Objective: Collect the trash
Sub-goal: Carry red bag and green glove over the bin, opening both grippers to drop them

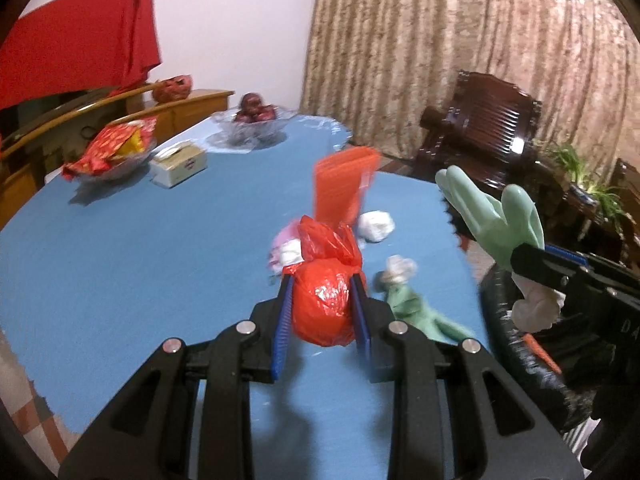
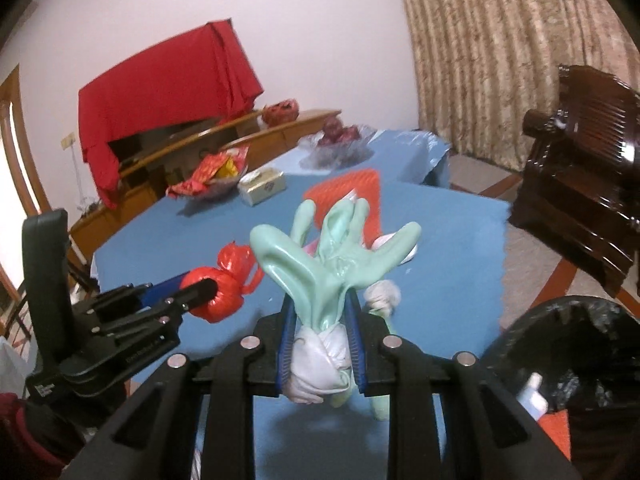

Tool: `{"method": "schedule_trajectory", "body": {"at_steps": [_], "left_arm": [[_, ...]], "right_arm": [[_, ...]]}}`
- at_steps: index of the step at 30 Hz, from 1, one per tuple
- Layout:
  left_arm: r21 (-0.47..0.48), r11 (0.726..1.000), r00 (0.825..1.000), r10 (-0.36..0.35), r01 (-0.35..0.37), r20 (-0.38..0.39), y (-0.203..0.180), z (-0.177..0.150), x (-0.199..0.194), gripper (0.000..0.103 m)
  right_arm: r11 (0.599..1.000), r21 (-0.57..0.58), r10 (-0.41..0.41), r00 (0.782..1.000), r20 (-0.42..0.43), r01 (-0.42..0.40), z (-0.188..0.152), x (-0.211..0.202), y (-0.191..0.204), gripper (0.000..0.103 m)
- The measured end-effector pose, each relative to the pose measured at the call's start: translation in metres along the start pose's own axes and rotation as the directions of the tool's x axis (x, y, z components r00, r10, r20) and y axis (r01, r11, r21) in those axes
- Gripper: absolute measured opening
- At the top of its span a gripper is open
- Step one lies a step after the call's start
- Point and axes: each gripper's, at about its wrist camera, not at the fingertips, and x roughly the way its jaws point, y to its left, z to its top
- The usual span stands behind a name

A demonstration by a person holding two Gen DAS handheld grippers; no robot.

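Left claw (image 1: 320, 308) is clamped on a knotted red plastic bag (image 1: 322, 304), right claw (image 2: 320, 340) on a mint rubber glove (image 2: 332, 248), both lifted clear of the blue surface (image 1: 140, 248). Swing each over the black-lined bin (image 2: 568, 344) (at the right) before releasing; 2 wads remain.

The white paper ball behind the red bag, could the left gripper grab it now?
Probably not yet. The left gripper is shut on the tied red plastic bag, so its jaws are full. The crumpled white paper ball lies uncovered on the blue table beyond.
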Motion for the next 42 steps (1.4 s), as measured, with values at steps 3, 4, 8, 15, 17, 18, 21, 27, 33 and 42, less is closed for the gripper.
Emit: {"method": "schedule_trajectory", "body": {"at_steps": [3,4,8,15,17,18,21,27,33,42], "left_arm": [[0.032,0.999,0.999,-0.031,0.031,0.009,-0.022,0.005,0.000,0.027],[0.039,0.998,0.999,-0.042,0.042,0.010,-0.028,0.007,0.001,0.027],[0.079,0.992,0.995,-0.096,0.095,0.012,-0.061,0.011,0.004,0.027],[0.139,0.972,0.982,-0.189,0.187,0.000,-0.112,0.014,0.009,0.027],[0.158,0.964,0.976,-0.217,0.215,-0.005,-0.129,0.015,0.011,0.027],[0.165,0.961,0.974,-0.226,0.224,-0.007,-0.135,0.015,0.012,0.027],[0.190,0.948,0.966,-0.257,0.255,-0.016,-0.157,0.016,0.017,0.027],[0.234,0.919,0.948,-0.316,0.316,-0.039,-0.198,0.013,0.027,0.027],[0.277,0.891,0.932,-0.357,0.359,-0.059,-0.238,0.006,0.039,0.027],[0.316,0.855,0.910,-0.403,0.412,-0.098,-0.277,-0.003,0.055,0.030]], "right_arm": [[0.999,0.012,-0.030,0.999,0.024,0.029,0.004,-0.015,-0.014,0.024],[0.999,0.015,-0.040,0.999,0.030,0.039,0.004,-0.020,-0.018,0.024],[0.995,0.039,-0.089,0.995,0.050,0.087,0.005,-0.038,-0.038,0.024],[0.979,0.096,-0.187,0.980,0.068,0.180,-0.005,-0.069,-0.080,0.024],[0.971,0.110,-0.220,0.973,0.071,0.211,-0.008,-0.079,-0.092,0.024],[0.968,0.116,-0.230,0.970,0.073,0.221,-0.009,-0.082,-0.096,0.024],[0.957,0.140,-0.267,0.960,0.078,0.255,-0.015,-0.095,-0.112,0.024],[0.930,0.181,-0.334,0.941,0.060,0.318,-0.030,-0.113,-0.146,0.024],[0.903,0.213,-0.388,0.921,0.026,0.374,-0.047,-0.121,-0.170,0.024],[0.869,0.254,-0.434,0.901,-0.023,0.425,-0.069,-0.128,-0.203,0.024]]}}
